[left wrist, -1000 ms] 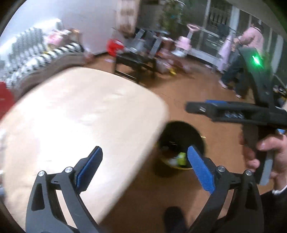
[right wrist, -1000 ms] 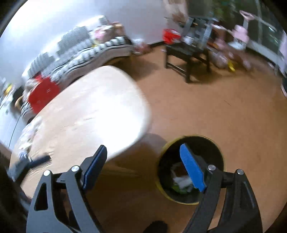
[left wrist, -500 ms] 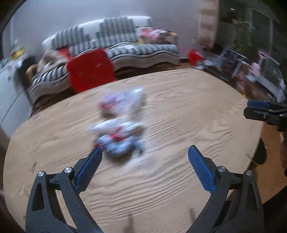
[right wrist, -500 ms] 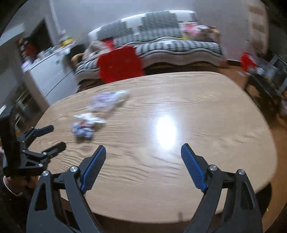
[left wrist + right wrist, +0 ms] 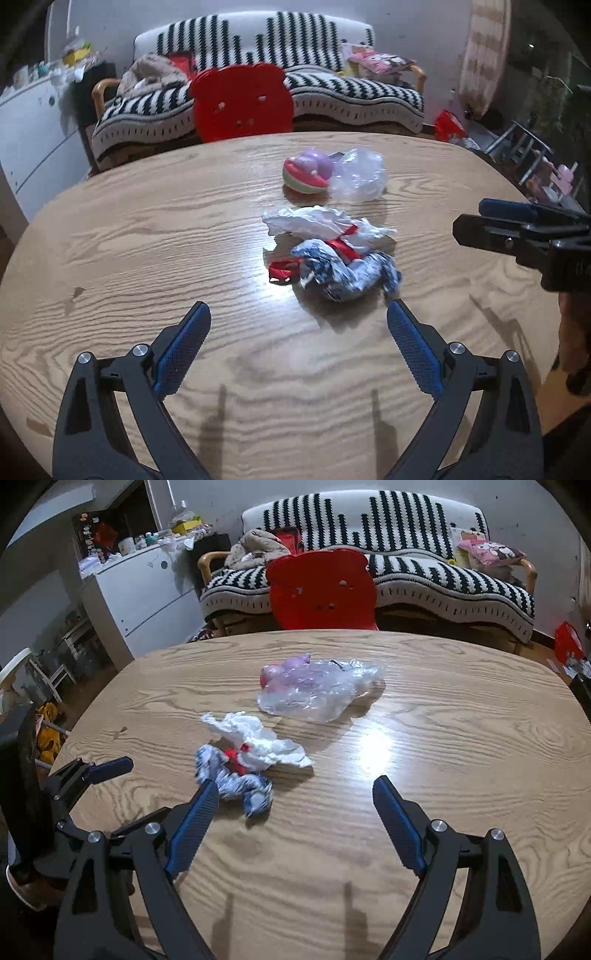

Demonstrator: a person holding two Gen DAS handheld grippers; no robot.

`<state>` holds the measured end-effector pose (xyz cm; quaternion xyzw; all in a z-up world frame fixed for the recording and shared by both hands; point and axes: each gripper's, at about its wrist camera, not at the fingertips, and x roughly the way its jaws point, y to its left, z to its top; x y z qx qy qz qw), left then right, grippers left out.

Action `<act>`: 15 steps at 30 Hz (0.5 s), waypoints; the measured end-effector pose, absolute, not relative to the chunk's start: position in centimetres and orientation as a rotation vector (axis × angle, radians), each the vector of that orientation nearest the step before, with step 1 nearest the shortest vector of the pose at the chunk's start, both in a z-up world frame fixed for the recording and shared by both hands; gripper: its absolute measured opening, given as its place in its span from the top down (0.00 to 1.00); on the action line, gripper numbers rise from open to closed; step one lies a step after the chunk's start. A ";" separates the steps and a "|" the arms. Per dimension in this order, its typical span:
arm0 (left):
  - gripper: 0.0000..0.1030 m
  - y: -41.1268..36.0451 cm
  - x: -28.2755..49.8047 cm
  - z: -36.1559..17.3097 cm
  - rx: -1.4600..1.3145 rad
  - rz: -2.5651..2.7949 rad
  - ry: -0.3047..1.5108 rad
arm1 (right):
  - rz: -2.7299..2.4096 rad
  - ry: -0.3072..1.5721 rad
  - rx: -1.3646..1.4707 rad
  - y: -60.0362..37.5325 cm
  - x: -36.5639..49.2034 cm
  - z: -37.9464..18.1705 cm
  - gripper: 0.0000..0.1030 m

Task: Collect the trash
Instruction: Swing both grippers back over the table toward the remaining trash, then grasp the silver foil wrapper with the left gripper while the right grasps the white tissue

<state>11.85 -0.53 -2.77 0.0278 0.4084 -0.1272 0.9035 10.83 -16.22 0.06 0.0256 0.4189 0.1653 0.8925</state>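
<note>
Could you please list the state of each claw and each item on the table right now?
Left claw: open, empty, above the table.
Right claw: open, empty.
Crumpled blue-and-white wrapper: lying on the table, not held.
Crumpled white paper: lying against the wrapper.
Clear plastic bag: crumpled, beside the toy.
Round toy: resting on the table.

Wooden table (image 5: pixel 147 229) bears crumpled wrappers (image 5: pixel 332 254), plastic bag (image 5: pixel 358 175), toy (image 5: pixel 306 173).
</note>
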 end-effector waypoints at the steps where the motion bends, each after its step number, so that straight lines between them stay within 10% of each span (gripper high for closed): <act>1: 0.09 -0.8 12.4 -3.1 0.053 -0.260 0.851 | 0.344 0.878 0.065 -16.3 11.5 -0.2 0.20; 8: 0.24 -2.1 14.9 -4.4 0.070 -0.227 0.863 | 0.362 0.910 0.111 -16.6 14.0 -1.6 0.21; 12: 0.80 -2.1 15.1 -4.1 0.041 -0.242 0.883 | 0.384 0.920 0.109 -15.9 14.5 -1.8 0.25; 15: 0.94 -1.4 14.3 -3.4 0.028 -0.241 0.892 | 0.400 0.929 0.093 -15.2 14.6 -2.1 0.30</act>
